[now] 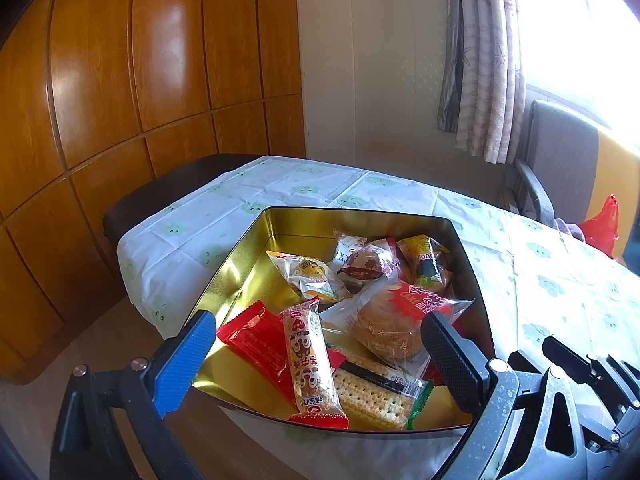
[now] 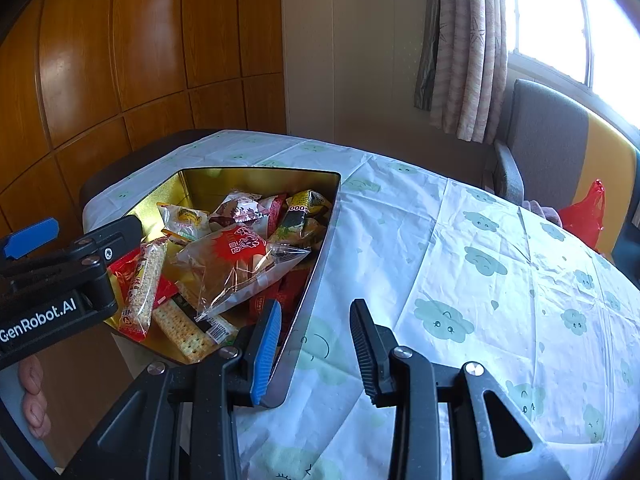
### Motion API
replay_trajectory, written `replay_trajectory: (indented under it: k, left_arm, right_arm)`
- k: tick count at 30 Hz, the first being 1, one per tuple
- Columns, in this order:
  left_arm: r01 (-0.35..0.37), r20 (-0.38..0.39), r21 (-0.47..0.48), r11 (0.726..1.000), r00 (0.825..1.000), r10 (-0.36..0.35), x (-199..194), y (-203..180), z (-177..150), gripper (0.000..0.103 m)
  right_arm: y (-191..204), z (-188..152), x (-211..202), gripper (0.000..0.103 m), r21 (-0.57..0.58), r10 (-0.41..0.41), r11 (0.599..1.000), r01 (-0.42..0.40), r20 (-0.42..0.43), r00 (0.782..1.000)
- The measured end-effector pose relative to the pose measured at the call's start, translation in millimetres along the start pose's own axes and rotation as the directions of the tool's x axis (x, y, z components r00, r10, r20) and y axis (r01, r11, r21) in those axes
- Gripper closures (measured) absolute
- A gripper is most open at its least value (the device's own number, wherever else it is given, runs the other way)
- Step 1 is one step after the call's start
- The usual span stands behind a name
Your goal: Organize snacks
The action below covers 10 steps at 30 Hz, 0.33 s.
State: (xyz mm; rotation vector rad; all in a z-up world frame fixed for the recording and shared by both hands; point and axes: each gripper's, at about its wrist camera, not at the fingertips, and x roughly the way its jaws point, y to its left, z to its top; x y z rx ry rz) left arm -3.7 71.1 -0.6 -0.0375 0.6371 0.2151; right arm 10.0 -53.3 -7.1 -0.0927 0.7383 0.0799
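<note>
Scanning from the left, we find our left gripper (image 1: 316,344) hovering over the near edge of the gold tin (image 1: 256,240), its blue and black fingers spread wide with nothing between the pads. Directly beneath that gap lies the long rice-cracker bar (image 1: 314,364), its long axis running from the near rim away toward the far wall of the tin, roughly in line with the way the fingers point. That alignment is the relation the next move turns on, as we judge it: the spread fingers already straddle the bar's narrow width, so a descent would bring the pads onto its two long sides. A red flat packet (image 1: 256,340) sits just left of the bar, partly under it, and a soda-cracker pack (image 1: 376,400) lies just right, near the rim. Further right and farther in rests the clear-bagged cake (image 1: 392,320), with smaller wrapped snacks heaped behind it.

Moving right, our right gripper (image 2: 314,344) hangs outside the tin, over its right wall and the cloud-print tablecloth (image 2: 480,260). Its fingers stand apart by a narrow gap and hold nothing. From there every snack lies to the left, across the wall. We therefore judge the left hand the nearer one for the bar.
</note>
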Motion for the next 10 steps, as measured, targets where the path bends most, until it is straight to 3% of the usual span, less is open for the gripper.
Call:
replay_trajectory:
  k: [10]
  left_arm:
    - [0.011,0.004,0.0,1.0,1.0,-0.011,-2.0,0.9,0.7,0.0]
  right_arm:
    - [-3.4,1.1,-4.4,0.067,0.01,0.0,1.0,0.0,0.013,1.0]
